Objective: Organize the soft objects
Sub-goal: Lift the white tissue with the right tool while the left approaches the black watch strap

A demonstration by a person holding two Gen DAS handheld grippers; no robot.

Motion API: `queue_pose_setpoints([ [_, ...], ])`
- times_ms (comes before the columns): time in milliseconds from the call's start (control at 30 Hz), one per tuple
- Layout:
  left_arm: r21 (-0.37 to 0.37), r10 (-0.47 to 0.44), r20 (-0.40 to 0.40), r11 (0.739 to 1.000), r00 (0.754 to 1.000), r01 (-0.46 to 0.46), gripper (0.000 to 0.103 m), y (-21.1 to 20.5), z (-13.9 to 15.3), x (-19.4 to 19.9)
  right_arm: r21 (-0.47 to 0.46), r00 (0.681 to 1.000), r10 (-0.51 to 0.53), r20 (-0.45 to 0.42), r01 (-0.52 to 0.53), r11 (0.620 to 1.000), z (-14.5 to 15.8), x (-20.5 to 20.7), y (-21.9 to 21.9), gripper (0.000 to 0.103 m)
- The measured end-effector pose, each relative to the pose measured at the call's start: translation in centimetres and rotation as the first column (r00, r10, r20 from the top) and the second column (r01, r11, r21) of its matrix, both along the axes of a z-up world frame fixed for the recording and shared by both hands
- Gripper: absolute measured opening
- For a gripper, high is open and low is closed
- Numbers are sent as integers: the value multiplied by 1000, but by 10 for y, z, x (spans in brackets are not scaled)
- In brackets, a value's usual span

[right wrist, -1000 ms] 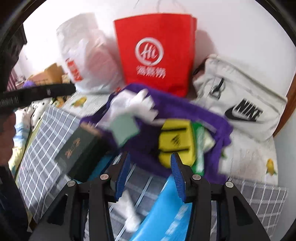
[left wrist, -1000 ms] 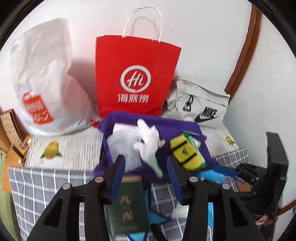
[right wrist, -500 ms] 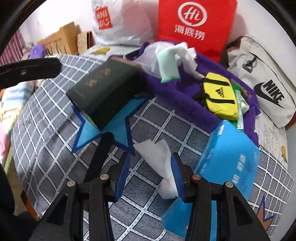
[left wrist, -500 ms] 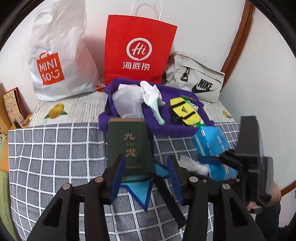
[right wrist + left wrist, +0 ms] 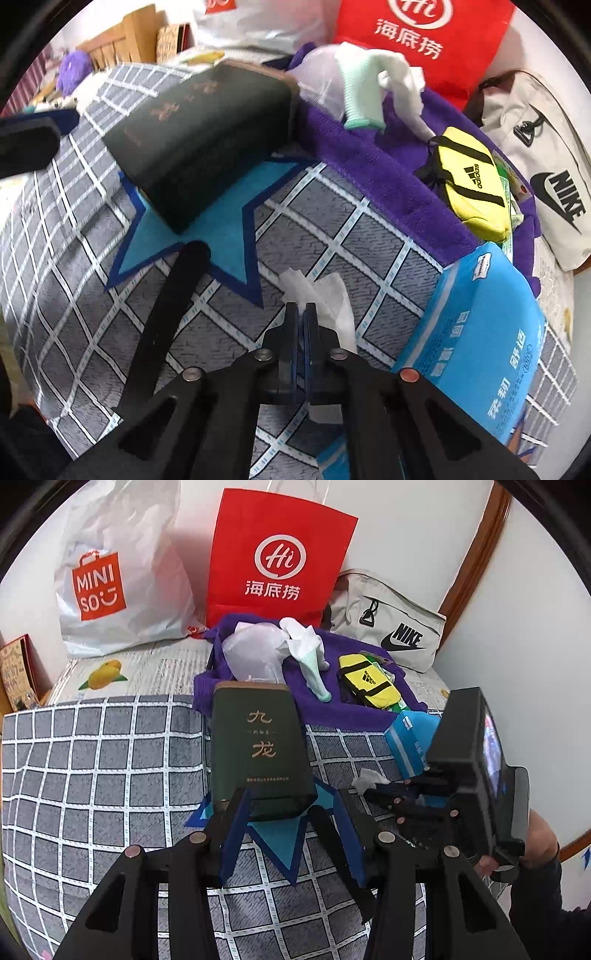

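Only the right view shows fingers (image 5: 301,314) pinching the tissue (image 5: 328,299)

Open grey checked bedcover (image 5: 103,775) lies at nine o'clock; a dark green rectangular tin (image 5: 258,753) blocks twelve, a blue tissue pack (image 5: 480,347) blocks three, purple towel (image 5: 384,173) beyond

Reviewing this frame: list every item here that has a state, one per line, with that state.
right gripper: jaws have just been closing, shut on the white tissue
left gripper: open, nothing between the jaws
tissue pack: lying on the checked cover, one tissue sticking out
dark green box: closed, lying on the blue star
yellow pouch: resting on the purple towel
red paper bag: upright
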State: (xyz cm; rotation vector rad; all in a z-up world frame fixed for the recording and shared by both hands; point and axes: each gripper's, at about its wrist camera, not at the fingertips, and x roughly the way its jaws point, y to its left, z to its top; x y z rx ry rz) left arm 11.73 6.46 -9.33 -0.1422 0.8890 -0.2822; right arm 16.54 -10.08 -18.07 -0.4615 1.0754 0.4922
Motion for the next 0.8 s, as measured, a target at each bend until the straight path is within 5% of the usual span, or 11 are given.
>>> queue_pose_setpoints([
  [467, -10, -24, -45, 1000, 999, 23, 45, -10, -17, -22, 286, 989, -141, 35, 125, 950, 63, -49, -50, 2],
  [633, -17, -20, -81, 1000, 997, 18, 45, -14, -29, -31, 317, 989, -145, -3, 139, 938, 64, -82, -56, 2],
  [800, -14, -41, -102, 999, 994, 40, 45, -27, -42, -39, 265, 985, -164, -58, 173, 949, 32, -100, -57, 5],
])
